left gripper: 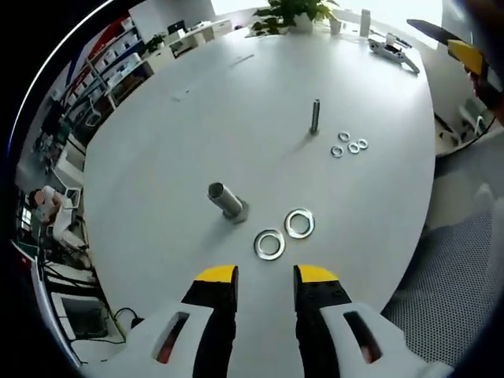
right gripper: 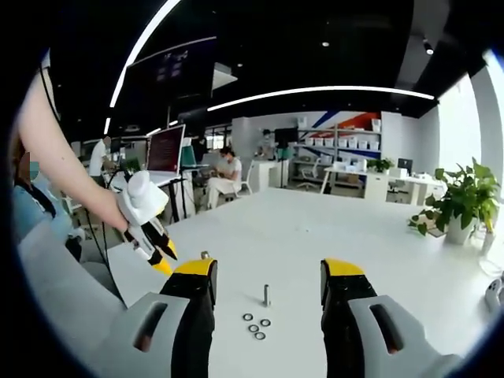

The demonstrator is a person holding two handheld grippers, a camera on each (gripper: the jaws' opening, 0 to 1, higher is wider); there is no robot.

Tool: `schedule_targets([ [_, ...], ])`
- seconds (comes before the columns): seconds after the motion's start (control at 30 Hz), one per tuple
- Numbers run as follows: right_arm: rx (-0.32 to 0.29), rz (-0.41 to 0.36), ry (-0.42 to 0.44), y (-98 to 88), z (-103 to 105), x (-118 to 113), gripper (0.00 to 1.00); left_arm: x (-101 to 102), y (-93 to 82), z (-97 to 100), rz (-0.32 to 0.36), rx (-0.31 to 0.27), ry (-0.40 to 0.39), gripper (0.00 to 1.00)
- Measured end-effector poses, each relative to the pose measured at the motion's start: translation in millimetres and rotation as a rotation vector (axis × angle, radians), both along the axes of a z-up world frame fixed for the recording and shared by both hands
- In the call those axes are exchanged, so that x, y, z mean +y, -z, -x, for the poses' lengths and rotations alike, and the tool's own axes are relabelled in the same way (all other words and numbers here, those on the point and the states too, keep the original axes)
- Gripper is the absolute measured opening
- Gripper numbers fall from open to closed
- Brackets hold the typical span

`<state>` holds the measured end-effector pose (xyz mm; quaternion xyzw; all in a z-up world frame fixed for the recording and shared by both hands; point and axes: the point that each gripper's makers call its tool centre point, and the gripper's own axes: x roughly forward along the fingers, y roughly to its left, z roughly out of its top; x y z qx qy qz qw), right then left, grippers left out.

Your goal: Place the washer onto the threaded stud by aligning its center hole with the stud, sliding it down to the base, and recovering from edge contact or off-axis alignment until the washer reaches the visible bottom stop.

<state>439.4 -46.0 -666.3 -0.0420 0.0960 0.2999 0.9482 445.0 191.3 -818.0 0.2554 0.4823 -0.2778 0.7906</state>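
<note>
Hovering my left hand-held gripper [left gripper: 266,274] above the white desk [left gripper: 236,126], I have its jaws apart and empty, with two large washers [left gripper: 284,234] lying flat just ahead of the tips. The nearer washer [left gripper: 269,244] sits just beside the other one [left gripper: 299,224]. To their left stands a thick stud [left gripper: 227,201] on a small square base, leaning in this view. Farther off, a thin stud [left gripper: 315,116] stands upright with four small washers [left gripper: 349,144] near it. My right hand-held gripper [right gripper: 266,272] is also open and holds nothing; in its view I see the thin stud [right gripper: 266,295] and small washers [right gripper: 256,323] between the jaws. I judge the pick-up comes first: I should come down over the nearer washer, pinch one edge so the hole stays free, then keep it level over the thick stud.
</note>
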Motion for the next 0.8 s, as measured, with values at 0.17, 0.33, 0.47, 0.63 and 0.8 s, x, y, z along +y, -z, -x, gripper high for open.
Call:
schedule_targets([
  [0.17, 0.004, 0.008, 0.001, 1.9, 0, 0, 0.55, -4, 9.4, -2.7, -0.026, 0.026, 0.03, 0.26],
  [0.33, 0.005, 0.007, 0.003, 1.3, 0, -1, 0.55, -7, 14.6, -5.3, -0.037, 0.044, 0.042, 0.25],
  [0.47, 0.01, 0.004, 0.007, 1.8, -1, -2, 0.55, -7, 20.8, -9.7, -0.041, 0.062, 0.032, 0.25],
  [0.63, 0.016, 0.002, 0.008, 2.8, -1, -2, 0.55, -3, 30.4, -11.9, -0.061, 0.094, 0.024, 0.26],
  [0.8, 0.024, 0.006, 0.008, 5.2, 0, -2, 0.55, -5, 35.0, -16.6, -0.056, 0.11, 0.036, 0.27],
])
